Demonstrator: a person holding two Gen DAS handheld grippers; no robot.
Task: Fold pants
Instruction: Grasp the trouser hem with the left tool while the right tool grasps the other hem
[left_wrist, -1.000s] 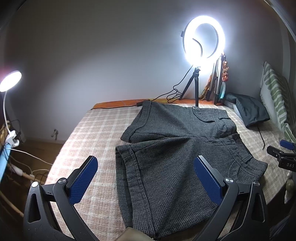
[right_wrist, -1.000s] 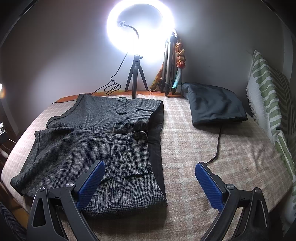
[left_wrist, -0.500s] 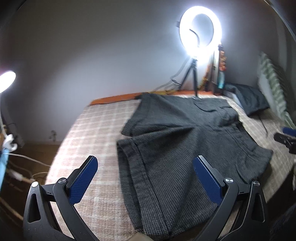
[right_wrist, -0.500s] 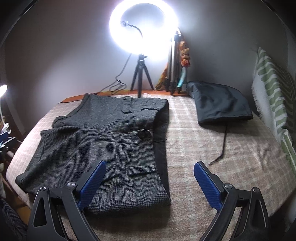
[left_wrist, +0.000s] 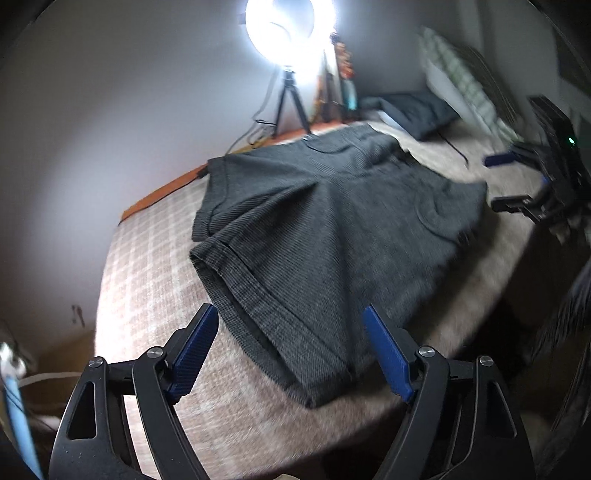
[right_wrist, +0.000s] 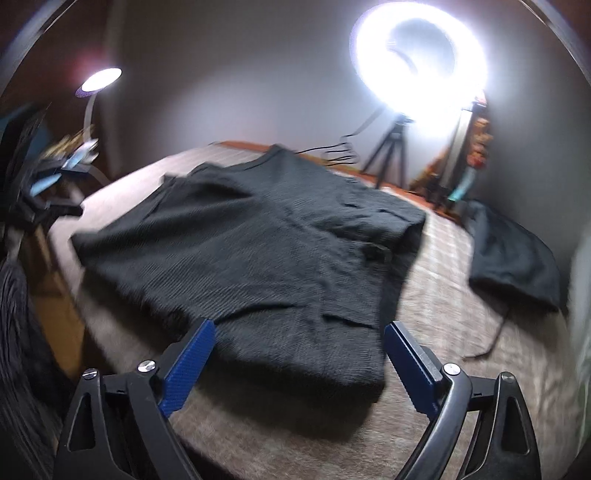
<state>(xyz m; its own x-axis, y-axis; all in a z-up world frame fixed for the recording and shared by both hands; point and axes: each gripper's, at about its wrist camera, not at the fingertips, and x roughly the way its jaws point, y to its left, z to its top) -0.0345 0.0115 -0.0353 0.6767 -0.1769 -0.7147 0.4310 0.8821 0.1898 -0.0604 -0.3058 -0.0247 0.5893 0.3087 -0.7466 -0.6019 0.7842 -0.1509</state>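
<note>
Hovering wide apart and empty, the left tongs (left_wrist: 290, 350) and right tongs (right_wrist: 299, 365) frame the near edge of the pants (left_wrist: 332, 229), spread flat on the bed (left_wrist: 147, 258). The approach looks underway; next, I'd judge, pinch both near corners and fold away.

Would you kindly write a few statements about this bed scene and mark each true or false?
1. The pants lie spread flat on the bed. True.
2. The left claw is shut on a pant leg. False: it is open and holds nothing.
3. The ring light is lit. True.
4. The right claw grips the waistband. False: it is open, holding nothing.
5. A dark folded cloth lies on top of the pants. False: it lies apart, beside them.
</note>
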